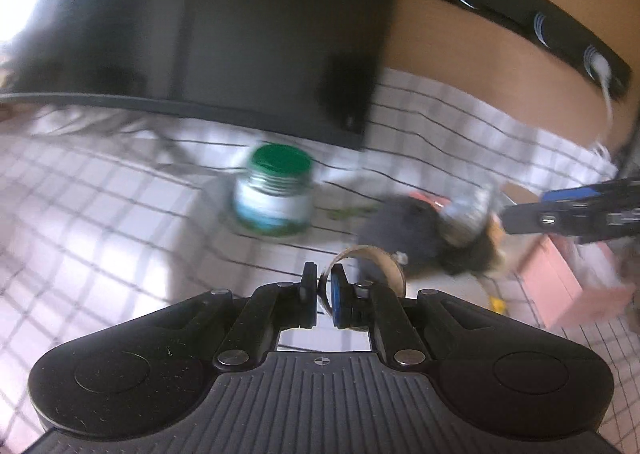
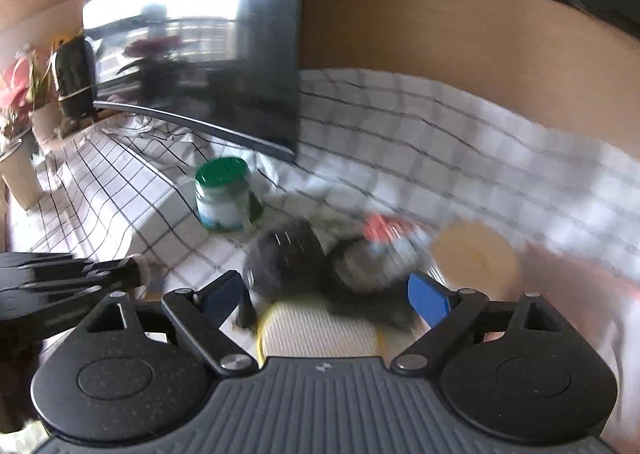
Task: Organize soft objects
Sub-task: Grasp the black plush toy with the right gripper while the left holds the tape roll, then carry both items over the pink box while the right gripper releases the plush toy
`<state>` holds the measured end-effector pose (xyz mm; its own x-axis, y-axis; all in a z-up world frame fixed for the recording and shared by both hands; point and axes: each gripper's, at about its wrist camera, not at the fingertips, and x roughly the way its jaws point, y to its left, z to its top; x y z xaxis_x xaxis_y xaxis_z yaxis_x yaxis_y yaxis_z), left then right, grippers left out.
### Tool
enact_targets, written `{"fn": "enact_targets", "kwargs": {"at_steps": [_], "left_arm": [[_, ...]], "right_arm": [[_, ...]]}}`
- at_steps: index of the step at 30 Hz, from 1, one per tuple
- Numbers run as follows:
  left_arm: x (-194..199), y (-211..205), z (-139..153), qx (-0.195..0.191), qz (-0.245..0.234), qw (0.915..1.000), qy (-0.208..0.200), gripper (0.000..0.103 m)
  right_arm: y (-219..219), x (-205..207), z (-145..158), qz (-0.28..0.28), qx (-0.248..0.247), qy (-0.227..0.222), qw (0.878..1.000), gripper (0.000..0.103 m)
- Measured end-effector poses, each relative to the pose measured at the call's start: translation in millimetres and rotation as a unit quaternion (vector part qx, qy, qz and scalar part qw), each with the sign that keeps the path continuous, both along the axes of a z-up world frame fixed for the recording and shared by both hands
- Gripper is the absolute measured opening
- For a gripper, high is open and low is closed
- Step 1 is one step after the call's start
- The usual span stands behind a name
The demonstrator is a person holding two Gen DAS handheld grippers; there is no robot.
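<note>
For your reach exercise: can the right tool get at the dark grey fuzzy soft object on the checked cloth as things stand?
Probably yes: the right tool is open, and the dark grey fuzzy soft object lies just ahead of its fingers with nothing between.

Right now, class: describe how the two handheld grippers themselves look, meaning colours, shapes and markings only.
Both the left gripper and the right gripper are black, with a ribbed grey base, two round side housings, silver pivot bolts and angled linkage bars. The fingers carry blue pads. A small crosshair mark sits at each base's centre.

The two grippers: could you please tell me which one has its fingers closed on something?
The left gripper: its fingers pinch a cardboard ring; the right gripper is spread wide.
</note>
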<state>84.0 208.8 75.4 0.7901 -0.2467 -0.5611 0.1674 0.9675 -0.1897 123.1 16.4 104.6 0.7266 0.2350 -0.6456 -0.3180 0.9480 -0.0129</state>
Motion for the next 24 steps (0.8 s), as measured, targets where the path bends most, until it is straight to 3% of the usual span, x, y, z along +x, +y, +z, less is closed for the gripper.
{"fn": "enact_targets", "kwargs": {"at_steps": [6, 10, 11, 12, 14, 17, 24], "left_arm": [[11, 34, 5, 0.006, 0.035, 0.9993, 0.009, 0.009], [23, 49, 9, 0.009, 0.052, 0.9986, 0.010, 0.009], [27, 52, 9, 0.010, 0.054, 0.9985, 0.009, 0.009], [31, 54, 10, 0.011, 0.054, 0.9984, 0.009, 0.009], [42, 55, 13, 0.014, 0.056, 0.9983, 0.007, 0.009], [62, 53, 22, 0.015, 0.054, 0.9984, -0.001, 0.009], [108, 23, 69, 0.040, 0.027, 0.9970, -0.060, 0.009]], "right_arm": [[43, 64, -39, 0.022, -0.029, 0.058, 0.998, 0.091], [55, 82, -59, 0.019, -0.043, 0.090, 0.995, 0.091], [56, 84, -61, 0.018, -0.046, 0.094, 0.994, 0.089], [57, 84, -62, 0.021, -0.049, 0.098, 0.994, 0.077], [59, 86, -58, 0.028, -0.052, 0.100, 0.993, 0.068], [54, 81, -31, 0.036, -0.034, 0.077, 0.996, 0.065], [7, 63, 73, 0.019, 0.011, -0.036, 0.999, 0.065]]}}
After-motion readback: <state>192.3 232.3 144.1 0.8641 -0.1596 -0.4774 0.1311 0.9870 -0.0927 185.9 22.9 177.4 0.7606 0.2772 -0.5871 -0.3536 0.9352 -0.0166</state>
